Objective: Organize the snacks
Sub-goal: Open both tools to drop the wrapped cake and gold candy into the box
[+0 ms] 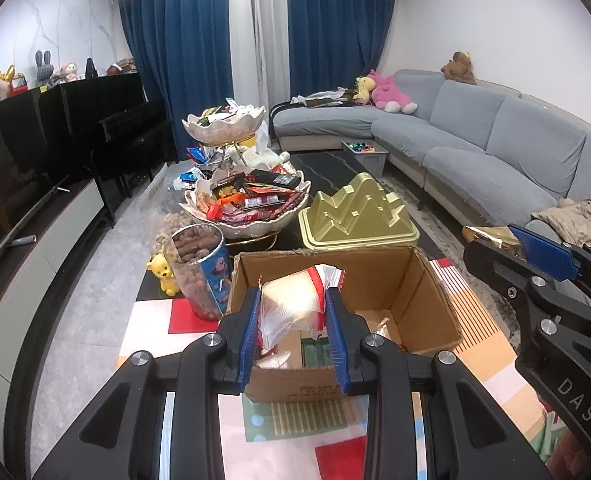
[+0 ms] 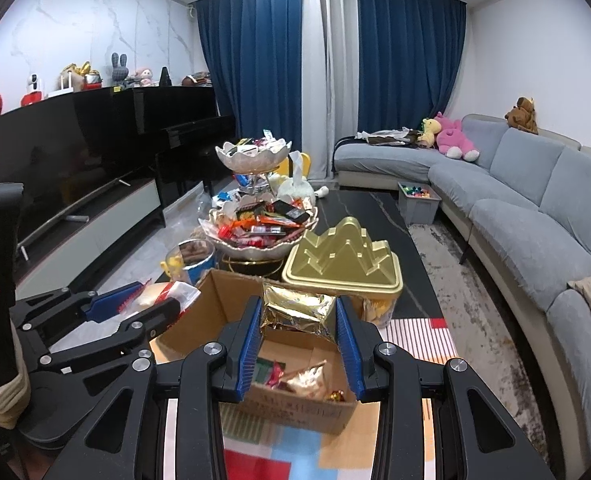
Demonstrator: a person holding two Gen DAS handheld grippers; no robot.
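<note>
The left gripper (image 1: 293, 328) is closed on a clear plastic snack bag with red trim (image 1: 291, 306), its blue pads (image 1: 251, 328) pressing the bag's two sides, and it holds the bag over the open cardboard box (image 1: 415, 280) that stands on a colourful patterned mat (image 1: 155, 320). The right gripper (image 2: 300, 336) is likewise clamped on a crinkled gold foil packet (image 2: 295, 310), held above the same box, in whose bottom a few small wrapped sweets (image 2: 271, 372) lie. Beyond the box stand a gold mountain-shaped tin (image 2: 343, 264), a clear tub of brown snacks (image 1: 197, 264) and a two-tier shell-shaped dish (image 1: 247, 204) heaped with packets. Both bags look light and soft: thin film that buckles under the pads, probably with air and loose contents inside, so a hard squeeze could crush what is within or burst a seam. The clear bag seems slippery and already bulges between the fingers; a hold nearer its sealed upper edge would likely be surer than one across the puffed middle. The foil packet creases and keeps its folds, which gives the pads something to bite, and its flat crimped end would be the safest place to take it. Neither should need much force, only a steady one
</note>
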